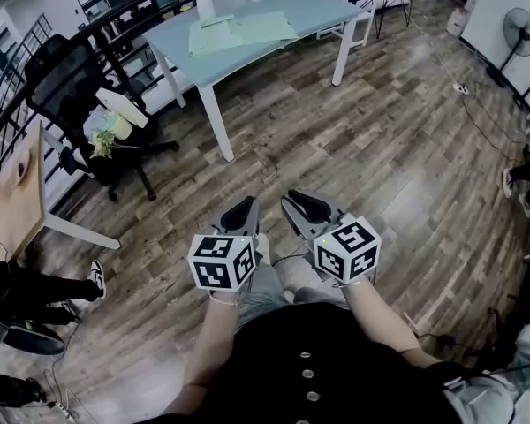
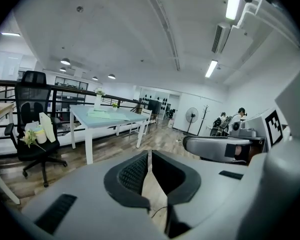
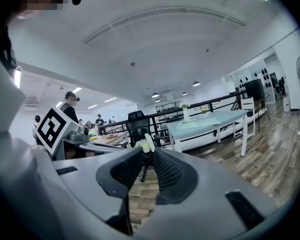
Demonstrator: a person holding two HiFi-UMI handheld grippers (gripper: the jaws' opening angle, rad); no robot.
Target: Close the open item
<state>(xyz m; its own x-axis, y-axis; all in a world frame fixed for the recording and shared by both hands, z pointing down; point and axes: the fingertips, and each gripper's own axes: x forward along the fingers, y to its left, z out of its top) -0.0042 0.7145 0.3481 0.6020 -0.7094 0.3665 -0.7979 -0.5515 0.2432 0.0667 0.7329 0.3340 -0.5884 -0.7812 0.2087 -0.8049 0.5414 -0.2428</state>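
Wood planks of the floor (image 1: pixel 362 148) fill most of the head view, and I see both claws held low over them, side by side and well apart from any furniture. The left claw (image 2: pixel 149 155) is closed: in its own view the ribbed pads meet at the tips, with only a thin wedge of floor showing below, and nothing is between them. The right claw (image 3: pixel 148 153) stands slightly parted, a narrow slot running the whole length of its pads, and it too has hold of nothing.

For the thing to close, my best candidate is the pale green sheets (image 1: pixel 243 32) lying flat on the pale blue surface (image 1: pixel 327 7) far ahead, near a white vase (image 1: pixel 204 3). They are too small for me to tell whether they are a folder, a book or loose paper, or whether anything there lies open.

A black office chair (image 1: pixel 62 87) left of the surface carries a white and green bundle I cannot identify. A wooden desk (image 1: pixel 22 193) is cut off at the left edge, as is someone's shoe (image 1: pixel 95 279) below it. A standing fan (image 1: pixel 519 32) is clipped at the top right. A dark garment blocks the bottom of the head view.
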